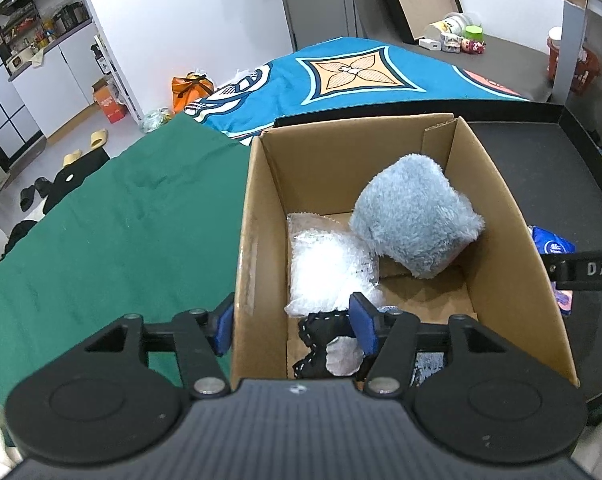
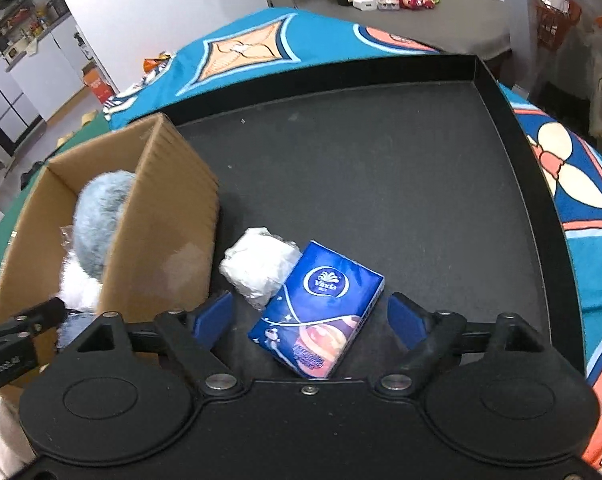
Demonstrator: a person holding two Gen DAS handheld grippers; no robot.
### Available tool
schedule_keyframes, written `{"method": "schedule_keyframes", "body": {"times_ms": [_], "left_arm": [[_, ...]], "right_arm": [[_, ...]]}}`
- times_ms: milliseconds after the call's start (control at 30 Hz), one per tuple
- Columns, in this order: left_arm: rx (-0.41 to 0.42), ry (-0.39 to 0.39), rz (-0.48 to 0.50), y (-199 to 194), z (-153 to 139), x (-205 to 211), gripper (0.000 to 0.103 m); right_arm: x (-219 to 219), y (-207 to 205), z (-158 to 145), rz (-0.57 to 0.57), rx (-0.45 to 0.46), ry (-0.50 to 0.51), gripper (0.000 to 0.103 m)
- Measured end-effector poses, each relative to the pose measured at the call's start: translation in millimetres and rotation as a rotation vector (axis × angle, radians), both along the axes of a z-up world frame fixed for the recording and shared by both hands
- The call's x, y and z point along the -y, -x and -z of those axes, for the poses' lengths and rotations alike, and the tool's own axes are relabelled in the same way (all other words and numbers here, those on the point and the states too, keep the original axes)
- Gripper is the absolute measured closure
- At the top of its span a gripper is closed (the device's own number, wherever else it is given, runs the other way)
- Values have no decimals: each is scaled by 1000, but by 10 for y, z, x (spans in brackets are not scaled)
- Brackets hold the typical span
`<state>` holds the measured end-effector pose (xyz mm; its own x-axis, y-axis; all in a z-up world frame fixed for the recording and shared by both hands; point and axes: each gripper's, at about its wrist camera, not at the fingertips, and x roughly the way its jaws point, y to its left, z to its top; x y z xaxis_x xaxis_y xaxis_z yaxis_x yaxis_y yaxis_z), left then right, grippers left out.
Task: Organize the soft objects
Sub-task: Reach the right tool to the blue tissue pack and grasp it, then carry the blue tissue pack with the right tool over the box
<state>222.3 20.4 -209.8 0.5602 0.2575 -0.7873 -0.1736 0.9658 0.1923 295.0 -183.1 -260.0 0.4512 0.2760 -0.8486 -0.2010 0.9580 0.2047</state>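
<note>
The right gripper hangs over the black tray with its jaws spread wide and nothing pressed between them; the blue tissue pack lies flat on the tray directly below and between its pads, so it is the nearer hand for that pack. The pack's long axis runs from near centre toward far right, skewed to the line between the pads, so I judge a small roll of the wrist would help the jaws close across its narrow width. The near end of the pack is hidden under the gripper body. Just left of the pack and touching it sits a crumpled white wad, paper or plastic, hard to tell which. Left of that stands the cardboard box, where the left gripper hovers at the near left wall, jaws apart and gripping nothing; one pad is outside the wall, the other inside. Below it in the box lie a black lacy piece, partly hidden, then a clear bubble-wrap bag, and farthest the blue fluffy toy leaning on the right wall.
</note>
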Motion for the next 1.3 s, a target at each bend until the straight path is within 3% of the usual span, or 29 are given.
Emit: {"method": "schedule_keyframes", "body": {"times_ms": [300, 367, 500, 933, 1300], "left_arm": [[-19, -48, -8, -79, 42, 66, 41], [-24, -55, -9, -103, 47, 86, 39], [-30, -64, -12, -133, 51, 106, 38], [-34, -70, -7, -137, 58, 122, 38], [-26, -42, 6, -104, 29, 71, 38]], "right_arm": [[175, -73, 136, 47, -5, 124, 15], [252, -64, 137, 53, 10, 143, 21], [309, -23, 102, 35, 55, 168, 51], [390, -21, 10, 30, 51, 116, 52], [251, 24, -358, -4, 136, 55, 52]]}}
